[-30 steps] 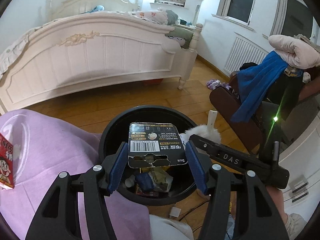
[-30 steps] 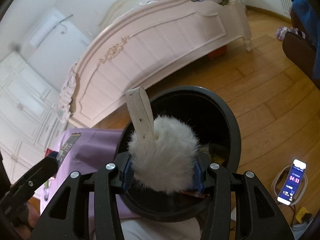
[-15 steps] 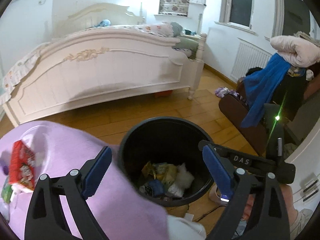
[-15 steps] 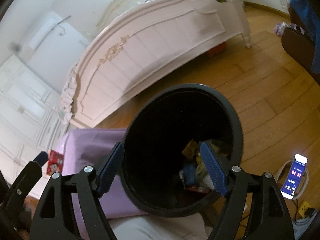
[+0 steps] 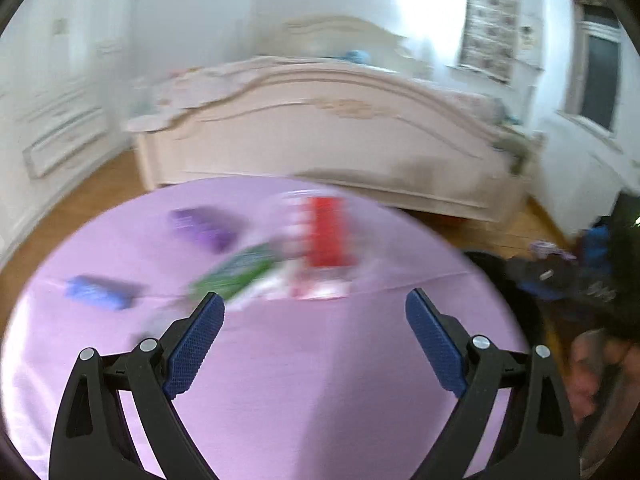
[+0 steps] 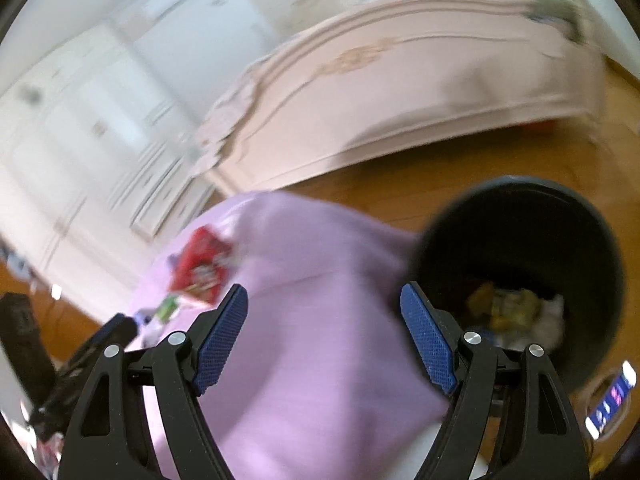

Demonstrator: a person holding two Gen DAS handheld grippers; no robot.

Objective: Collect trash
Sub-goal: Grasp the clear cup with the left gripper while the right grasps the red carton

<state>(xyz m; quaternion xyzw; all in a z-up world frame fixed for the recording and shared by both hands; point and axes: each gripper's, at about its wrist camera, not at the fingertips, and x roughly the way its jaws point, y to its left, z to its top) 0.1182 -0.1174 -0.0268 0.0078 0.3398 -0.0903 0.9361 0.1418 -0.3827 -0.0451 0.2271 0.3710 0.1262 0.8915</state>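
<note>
Lilac tablecloth [image 5: 320, 400] edge beside bin [image 6: 560, 216]; grippers spread

Cream bed [image 5: 320, 136], wooden floor [image 6: 380, 196], white wardrobes [image 6: 80, 128]

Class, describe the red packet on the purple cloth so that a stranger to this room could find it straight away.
Start at the big cream bed; in front of it is a surface draped in a purple cloth. Toward the bed-side edge of the cloth lies a small cluster of litter. The red packet is the only red piece, beside a green wrapper, apart from the purple and blue items.
</note>
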